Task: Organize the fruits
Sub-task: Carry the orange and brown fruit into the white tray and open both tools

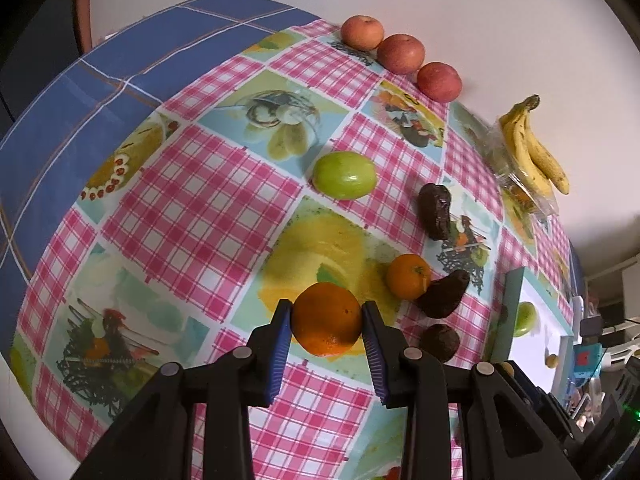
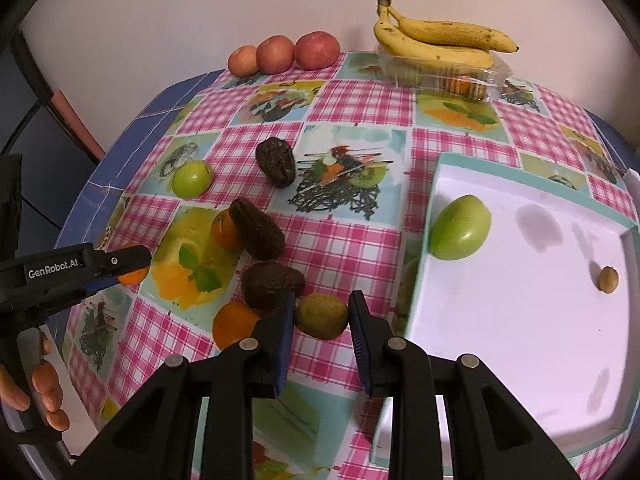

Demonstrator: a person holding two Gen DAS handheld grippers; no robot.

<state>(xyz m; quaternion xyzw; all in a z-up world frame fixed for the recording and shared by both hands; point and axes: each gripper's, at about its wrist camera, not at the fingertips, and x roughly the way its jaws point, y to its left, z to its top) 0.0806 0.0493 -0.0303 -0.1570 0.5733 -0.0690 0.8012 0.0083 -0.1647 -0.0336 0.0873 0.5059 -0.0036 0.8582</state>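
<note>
Left gripper (image 1: 326, 316) is squeezing an orange (image 1: 326, 319) between its pads; right gripper (image 2: 322, 314) is clamping a brownish-green fruit (image 2: 321, 316) the same way.

We see a table under a pink-checked cloth (image 2: 352, 240) printed with fruit pictures. At its far edge lie three red apples (image 2: 284, 54) in a row and a clear plastic box (image 2: 452, 76) bearing bananas (image 2: 436, 42). Mid-cloth lie a green apple (image 2: 192, 179), three dark avocados (image 2: 276, 162) and oranges (image 2: 226, 230). On the right rests a white tray (image 2: 520, 300) with a teal rim. A brownish-green fruit (image 2: 322, 316), perhaps a kiwi, lies near it.
</note>
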